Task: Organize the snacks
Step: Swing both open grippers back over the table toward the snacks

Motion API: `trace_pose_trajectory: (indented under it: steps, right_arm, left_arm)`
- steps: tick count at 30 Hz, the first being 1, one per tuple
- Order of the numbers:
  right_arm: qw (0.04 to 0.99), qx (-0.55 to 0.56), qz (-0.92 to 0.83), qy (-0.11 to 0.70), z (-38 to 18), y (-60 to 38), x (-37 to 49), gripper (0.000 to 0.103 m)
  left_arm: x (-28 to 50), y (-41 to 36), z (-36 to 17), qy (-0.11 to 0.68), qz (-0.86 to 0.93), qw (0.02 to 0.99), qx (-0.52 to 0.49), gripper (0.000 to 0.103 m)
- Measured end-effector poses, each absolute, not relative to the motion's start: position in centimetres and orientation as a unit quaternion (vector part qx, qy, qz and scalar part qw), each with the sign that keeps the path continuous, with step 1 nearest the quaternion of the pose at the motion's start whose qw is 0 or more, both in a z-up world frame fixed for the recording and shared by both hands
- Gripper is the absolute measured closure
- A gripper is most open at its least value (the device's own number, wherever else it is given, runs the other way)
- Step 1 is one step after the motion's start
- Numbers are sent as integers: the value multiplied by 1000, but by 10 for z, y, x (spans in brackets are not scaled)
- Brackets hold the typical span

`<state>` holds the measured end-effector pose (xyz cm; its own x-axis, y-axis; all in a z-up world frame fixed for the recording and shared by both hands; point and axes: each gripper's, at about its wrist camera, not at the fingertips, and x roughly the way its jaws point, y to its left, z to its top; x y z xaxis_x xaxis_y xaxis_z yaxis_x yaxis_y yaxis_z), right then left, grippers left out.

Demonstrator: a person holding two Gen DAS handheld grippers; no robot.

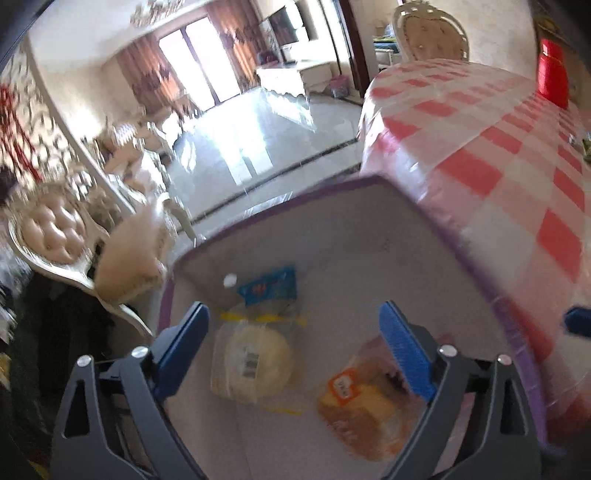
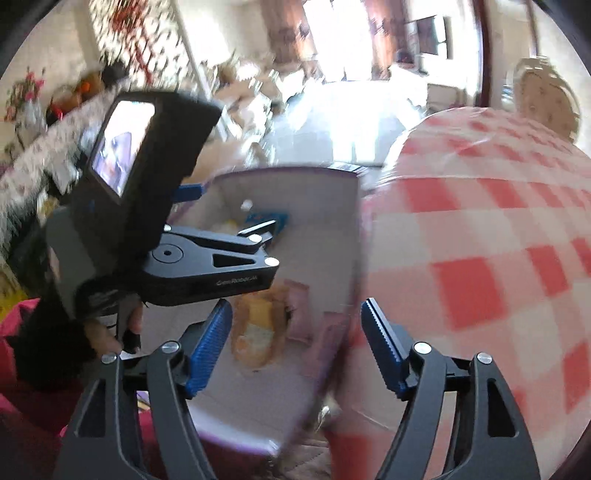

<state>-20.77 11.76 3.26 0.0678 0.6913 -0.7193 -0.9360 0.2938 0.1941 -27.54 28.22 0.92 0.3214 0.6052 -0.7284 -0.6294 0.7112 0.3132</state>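
Left gripper (image 1: 295, 334) jaws spread wide, nothing clamped. Seen between and below them: round bun pack (image 1: 255, 360); orange cake pack (image 1: 360, 406) under the right pad; blue pack (image 1: 269, 286) beyond. All are contained in the purple-edged box (image 1: 280, 206). Right gripper (image 2: 297, 343) also gaping, empty, over the box wall beside the checked tablecloth (image 2: 480, 221).

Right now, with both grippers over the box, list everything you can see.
Box: one, grey with purple rim, beside the table.
Round bun: one, pale, in clear wrap, box floor.
Blue packet: one, box's far end.
Orange-labelled bread pack: one, box's near right.
Table: one, red-and-white checked cloth.
Red container: one, on the table.
Chairs: cream, around the room.
Left gripper: blue pads, open.
Right gripper: blue pads, open.
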Motion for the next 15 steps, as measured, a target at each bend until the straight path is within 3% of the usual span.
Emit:
trace_pose_trajectory:
  steps: [3,7,10,15]
  right_arm:
    - [749,-114,543,362,49,63,-178,29]
    - [811,-62,471,342,62,-17,-138,16]
    - [856,-26,387,343,64,-96,-106,16]
    - [903,49,231,358,50,-242,-67,16]
  left_arm:
    - [-252,254,28,421,388,819,27,4]
    - [-204,198,53,392,353,847,70,3]
    - [-167,146,63,379,237,894,28,2]
    - [-91,59,44,425,29,902,-62,2]
